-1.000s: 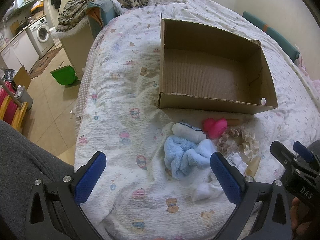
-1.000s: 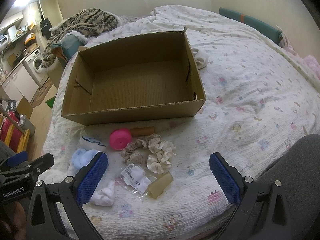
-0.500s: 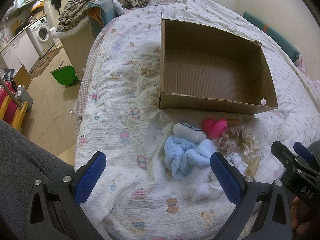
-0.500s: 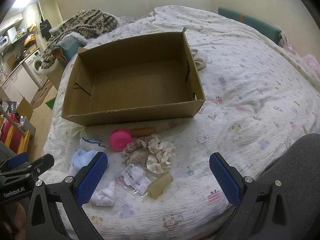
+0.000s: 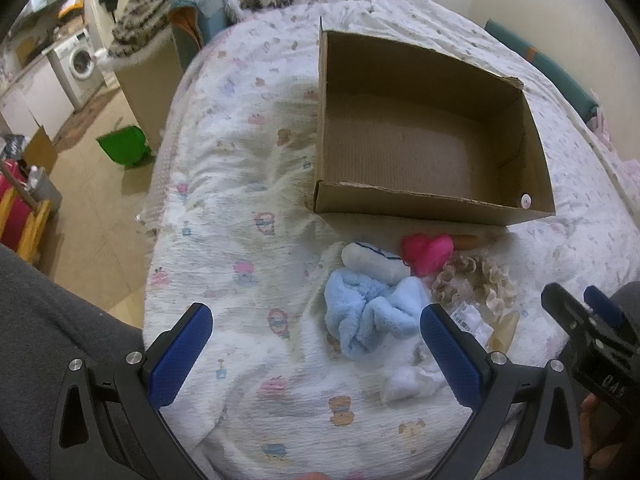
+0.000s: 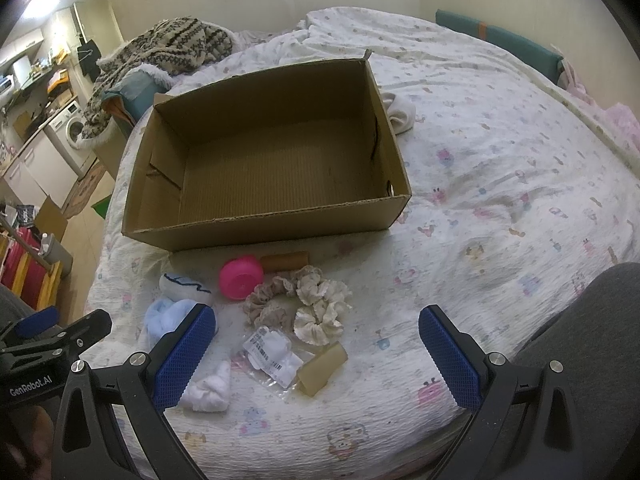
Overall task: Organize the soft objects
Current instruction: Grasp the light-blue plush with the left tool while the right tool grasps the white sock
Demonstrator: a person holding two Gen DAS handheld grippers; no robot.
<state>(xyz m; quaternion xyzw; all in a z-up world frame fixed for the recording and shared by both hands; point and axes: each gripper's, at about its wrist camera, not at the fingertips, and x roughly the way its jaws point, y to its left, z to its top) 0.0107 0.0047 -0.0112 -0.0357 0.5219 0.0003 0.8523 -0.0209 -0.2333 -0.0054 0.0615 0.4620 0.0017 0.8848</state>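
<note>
both claws hang spread and empty above the near edge of the bed [image 6: 500,168], the left claw [image 5: 316,344] beside the right claw [image 6: 318,354], nothing pinched yet

nearest the right claw, just inside its left finger, lies a small white fluffy wad [image 6: 208,390], with a clear packet [image 6: 272,354] and a tan sponge block [image 6: 322,366] touching it straight ahead. the packet is slick and may slide out of a pinch, and closing on the wad could drag the packet along

a little farther, the light blue towel [image 5: 372,314] sits between the left claw's fingers toward its right one; it is loose and bunched, so a shallow pinch could catch only a fold and let it unroll, or snag the bedsheet with it

beyond that, the scrunchies [image 6: 304,304] lie in a touching cluster, so one may come up tangled with another. the rolled white sock [image 5: 376,262] and the pink cup [image 6: 240,278] could roll if nudged

farthest ahead, the cardboard box [image 6: 272,228] stands empty; it is light on a soft bed and a bump to its near wall could shove or tip it
</note>
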